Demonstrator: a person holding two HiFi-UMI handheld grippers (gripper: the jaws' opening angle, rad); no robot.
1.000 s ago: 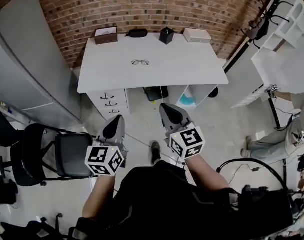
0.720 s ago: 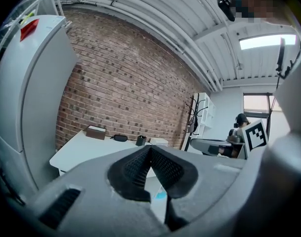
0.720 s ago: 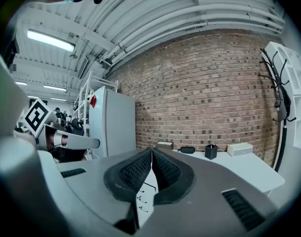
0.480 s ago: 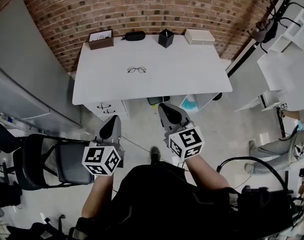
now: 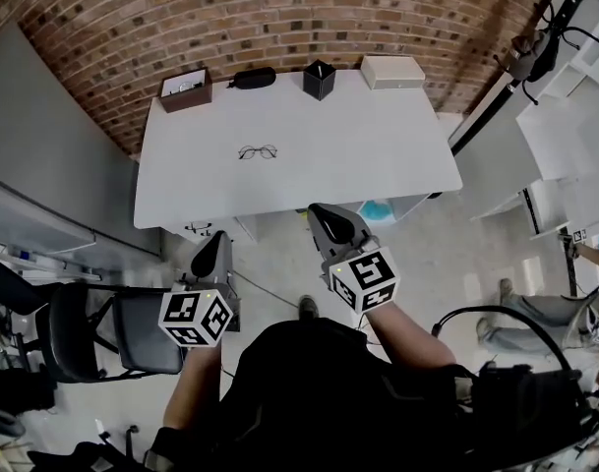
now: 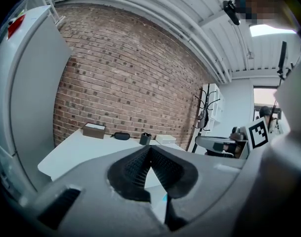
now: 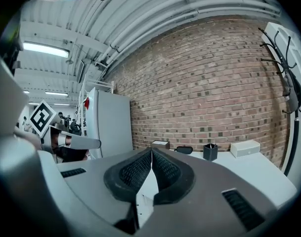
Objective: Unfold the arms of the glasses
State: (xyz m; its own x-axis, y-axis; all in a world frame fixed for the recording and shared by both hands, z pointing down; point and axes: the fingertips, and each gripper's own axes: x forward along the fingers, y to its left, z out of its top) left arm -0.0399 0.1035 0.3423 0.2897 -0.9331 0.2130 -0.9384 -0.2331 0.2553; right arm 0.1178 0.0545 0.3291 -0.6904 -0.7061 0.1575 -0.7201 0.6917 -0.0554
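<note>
A: Right gripper (image 7: 151, 152), state?

B: Jaws together, ribbed pads touching, nothing between them. Body fills 6 o'clock.

A: Behind it?

B: White table (image 7: 261, 179) out toward 4 o'clock. Along its far edge, by the brick wall (image 7: 214, 83): brown box (image 7: 160, 144) just past the tips, black case (image 7: 184, 149), black cup (image 7: 210, 152), white box (image 7: 244, 148) near 3 o'clock.

A: And 9 o'clock?

B: Left gripper (image 7: 93, 143) with its marker cube. Grey cabinet (image 7: 110, 125) just beside it, nearer centre. Coat rack (image 7: 288, 78) at 2 o'clock.
</note>
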